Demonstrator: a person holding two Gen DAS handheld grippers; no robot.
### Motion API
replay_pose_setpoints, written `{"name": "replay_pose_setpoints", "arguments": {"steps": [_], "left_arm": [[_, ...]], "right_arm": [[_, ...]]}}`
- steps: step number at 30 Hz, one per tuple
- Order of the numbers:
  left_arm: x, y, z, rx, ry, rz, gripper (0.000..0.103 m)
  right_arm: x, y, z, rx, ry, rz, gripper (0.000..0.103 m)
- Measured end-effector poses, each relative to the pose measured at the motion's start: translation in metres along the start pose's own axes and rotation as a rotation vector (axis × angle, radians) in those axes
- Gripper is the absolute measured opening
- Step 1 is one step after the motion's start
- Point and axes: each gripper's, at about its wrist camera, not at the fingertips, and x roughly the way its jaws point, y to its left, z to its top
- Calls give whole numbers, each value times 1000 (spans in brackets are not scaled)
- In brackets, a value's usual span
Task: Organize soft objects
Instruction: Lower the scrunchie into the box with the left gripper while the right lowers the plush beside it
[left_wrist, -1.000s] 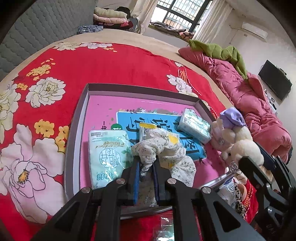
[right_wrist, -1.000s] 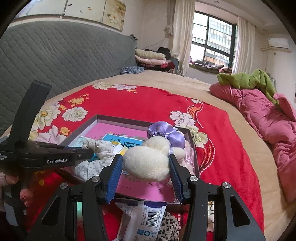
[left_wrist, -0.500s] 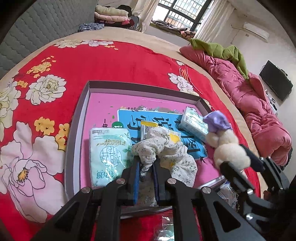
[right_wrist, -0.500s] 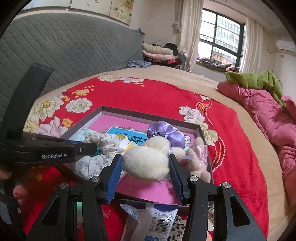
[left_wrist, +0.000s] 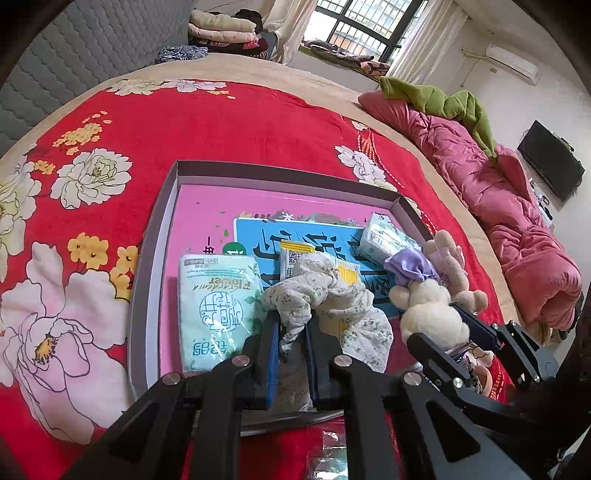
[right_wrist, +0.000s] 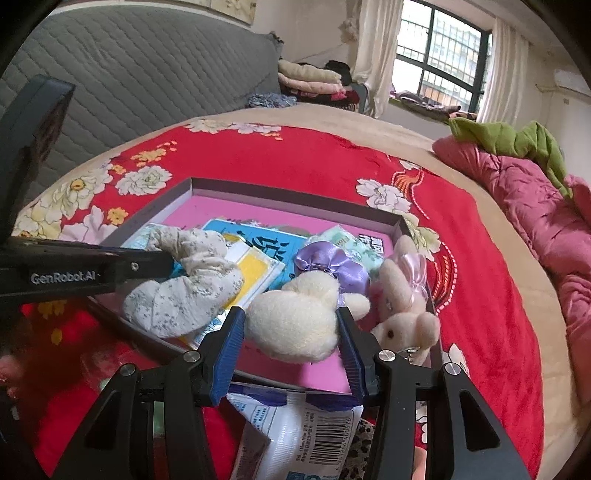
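A shallow grey box (left_wrist: 151, 236) (right_wrist: 295, 195) with a pink floor lies on the red flowered bedspread. My left gripper (left_wrist: 291, 325) is shut on a floral white cloth (left_wrist: 332, 295) (right_wrist: 184, 280) that rests over the box's near edge. My right gripper (right_wrist: 291, 325) (left_wrist: 439, 321) is shut on a cream plush toy with a purple bow (right_wrist: 295, 321) (left_wrist: 428, 310), held low over the box's right part. A second plush with a pink bow (right_wrist: 402, 295) (left_wrist: 450, 258) lies against the right wall.
In the box lie a green tissue pack (left_wrist: 214, 302), a blue card (left_wrist: 314, 243), a yellow packet (right_wrist: 255, 266) and another tissue pack (left_wrist: 388, 236). A white barcoded packet (right_wrist: 303, 435) lies on the bedspread below the right gripper. A pink quilt (left_wrist: 498, 206) lies on the right.
The right gripper has come down and inward with the cream plush, now low over the box beside the pink-bow plush. The left gripper and its cloth have stayed put.
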Motion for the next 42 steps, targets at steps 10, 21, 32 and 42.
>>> {"name": "replay_pose_setpoints", "arguments": {"steps": [10, 21, 32, 42], "left_arm": [[0, -1, 0, 0, 1, -2, 13], [1, 0, 0, 1, 2, -2, 13], [3, -4, -1, -3, 10, -1, 13], [3, -8, -2, 29, 22, -2, 16]], "right_arm": [[5, -3, -3, 16, 35, 3, 54], [3, -3, -6, 27, 45, 16, 54], [-28, -15, -8, 78, -5, 19, 59], [-45, -18, -12, 115, -17, 26, 60]]}}
